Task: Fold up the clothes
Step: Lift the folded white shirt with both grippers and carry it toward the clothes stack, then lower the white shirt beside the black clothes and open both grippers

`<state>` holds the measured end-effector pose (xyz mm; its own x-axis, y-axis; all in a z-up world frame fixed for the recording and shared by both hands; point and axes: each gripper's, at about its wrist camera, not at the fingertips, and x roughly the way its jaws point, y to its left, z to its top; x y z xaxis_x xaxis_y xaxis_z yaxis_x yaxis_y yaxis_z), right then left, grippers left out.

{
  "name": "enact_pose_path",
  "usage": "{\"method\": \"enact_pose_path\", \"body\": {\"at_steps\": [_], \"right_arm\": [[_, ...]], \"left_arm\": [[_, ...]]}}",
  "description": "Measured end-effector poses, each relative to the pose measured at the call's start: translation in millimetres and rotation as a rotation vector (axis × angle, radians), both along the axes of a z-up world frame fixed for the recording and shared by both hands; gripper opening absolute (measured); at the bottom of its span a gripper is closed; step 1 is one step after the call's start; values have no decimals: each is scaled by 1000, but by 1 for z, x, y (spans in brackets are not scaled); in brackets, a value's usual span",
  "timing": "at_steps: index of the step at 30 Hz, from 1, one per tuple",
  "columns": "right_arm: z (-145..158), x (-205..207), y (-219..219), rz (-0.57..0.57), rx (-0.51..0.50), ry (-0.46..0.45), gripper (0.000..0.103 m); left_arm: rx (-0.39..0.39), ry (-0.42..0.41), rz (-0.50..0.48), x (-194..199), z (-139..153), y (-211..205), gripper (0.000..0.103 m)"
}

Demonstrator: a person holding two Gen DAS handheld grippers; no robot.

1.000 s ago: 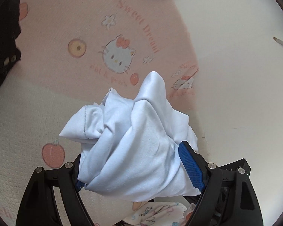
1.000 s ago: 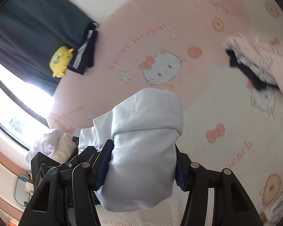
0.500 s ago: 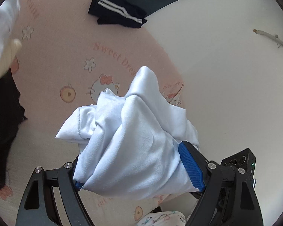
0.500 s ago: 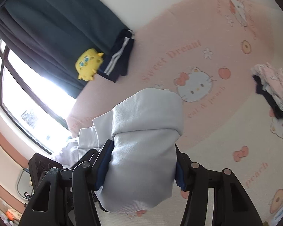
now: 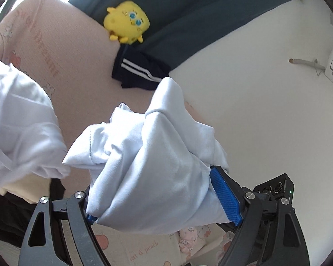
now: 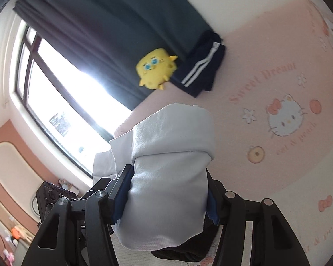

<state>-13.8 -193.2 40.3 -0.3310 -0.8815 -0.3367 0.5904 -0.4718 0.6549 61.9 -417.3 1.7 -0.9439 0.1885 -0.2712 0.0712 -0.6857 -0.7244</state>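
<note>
A pale blue-white garment [image 5: 148, 161] is bunched thickly between the blue pads of my left gripper [image 5: 164, 199], which is shut on it and held high above the pink bed. In the right wrist view another bunch of the same pale garment [image 6: 171, 166] is clamped in my right gripper [image 6: 166, 199], folded over its fingers. More white cloth [image 5: 17, 119] hangs at the left of the left wrist view. Both bunches hide the fingertips.
A pink cartoon-cat bedsheet [image 6: 266, 115] lies below. A folded navy garment with white stripes [image 5: 139, 71] and a yellow plush toy [image 5: 127, 22] sit by the dark curtain [image 6: 104, 22]. A bright window [image 6: 62, 93] is at left. The white wall [image 5: 266, 102] is at right.
Both grippers have risen with the garment and tilted up; the views now take in the curtain, plush toy, window and wall instead of mostly the sheet. The grips look unchanged.
</note>
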Motion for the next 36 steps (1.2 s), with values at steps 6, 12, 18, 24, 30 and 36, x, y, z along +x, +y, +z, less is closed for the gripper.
{"method": "enact_pose_path", "body": {"at_steps": [6,12,18,24,30,36], "right_arm": [[4,12,-6,55,-55,-44,58],[-4,36,1,108,-95,-77,58],[-43,72,3,193,-44,-129,58],[-101,102,-7,278,-19,-241,58],[-153,130,-22,331,38,-320,58],[-192,131,-46,333,130,-337,58]], "left_arm": [[-66,18,18,26,17,0,85],[-99,30,20,59,23,9,85],[-16,-20,70,100,-24,11,85],[64,-81,143,144,-70,8,85],[97,-169,186,181,-117,6,85],[188,-224,189,188,-170,-15,85]]}}
